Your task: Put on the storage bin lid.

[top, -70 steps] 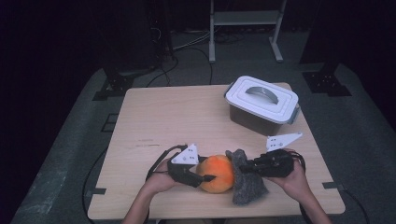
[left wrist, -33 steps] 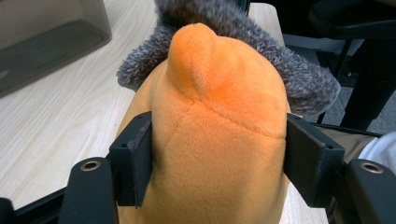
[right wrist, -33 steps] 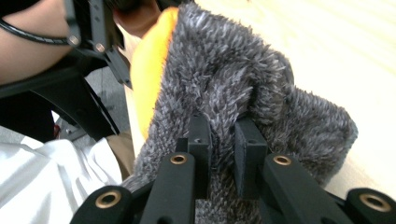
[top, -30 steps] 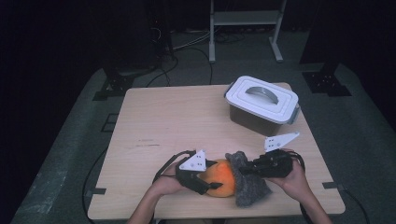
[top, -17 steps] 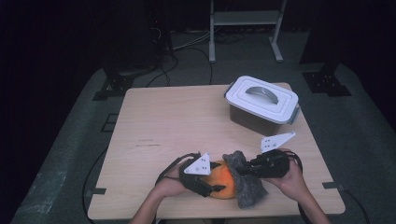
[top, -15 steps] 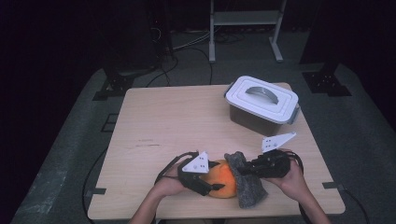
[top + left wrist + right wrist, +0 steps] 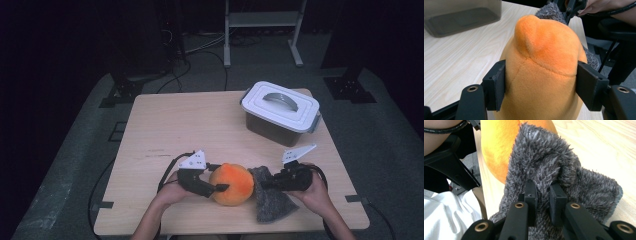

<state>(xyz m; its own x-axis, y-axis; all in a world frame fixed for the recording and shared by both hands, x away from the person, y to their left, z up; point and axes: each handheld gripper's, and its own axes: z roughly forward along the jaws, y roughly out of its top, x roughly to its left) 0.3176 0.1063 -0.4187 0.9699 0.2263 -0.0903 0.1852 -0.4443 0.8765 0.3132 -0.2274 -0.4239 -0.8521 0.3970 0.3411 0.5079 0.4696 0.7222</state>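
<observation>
Orange plush sat at the bench's near edge, clamped in the left gripper; right gripper pinched the grey cloth against it. Step judged: wiping or wrapping. Next: draw the cloth across, keeping the plush steady.

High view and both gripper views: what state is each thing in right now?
Orange plush toy: on the table, squeezed between the left gripper's pads.
Grey fuzzy cloth: bunched, a fold pinched by the right gripper, touching the toy.
Storage box: white lid on, handle flat.
Left gripper: shut on the toy.
Right gripper: shut on the cloth.
</observation>
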